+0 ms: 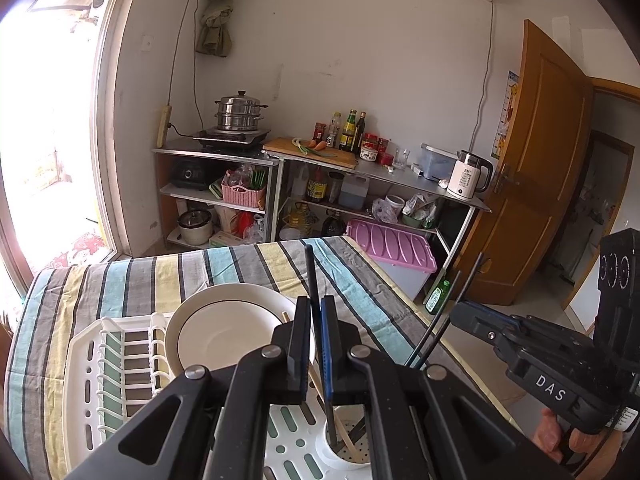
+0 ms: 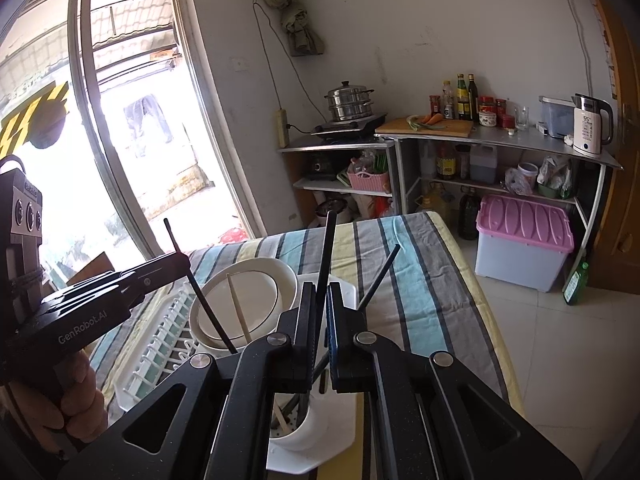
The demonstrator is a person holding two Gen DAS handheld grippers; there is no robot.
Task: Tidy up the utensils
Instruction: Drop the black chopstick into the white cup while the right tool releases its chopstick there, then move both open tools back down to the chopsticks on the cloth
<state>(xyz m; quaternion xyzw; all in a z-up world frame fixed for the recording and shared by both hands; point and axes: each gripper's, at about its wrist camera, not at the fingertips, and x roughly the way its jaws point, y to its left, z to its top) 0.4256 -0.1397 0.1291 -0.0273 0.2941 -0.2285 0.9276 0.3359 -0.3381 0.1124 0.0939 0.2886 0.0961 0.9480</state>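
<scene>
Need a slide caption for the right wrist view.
Right tool shut on a black chopstick, lowering it into the white cup.

A steel steamer pot sits on a cooktop; a white kettle stands on the steel shelf above a lilac-lidded bin

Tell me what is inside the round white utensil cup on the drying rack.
The round white utensil cup holds dark chopsticks and a pale wooden chopstick, leaning against its perforated wall. The shut right gripper covers the rest of the cup's inside.
</scene>
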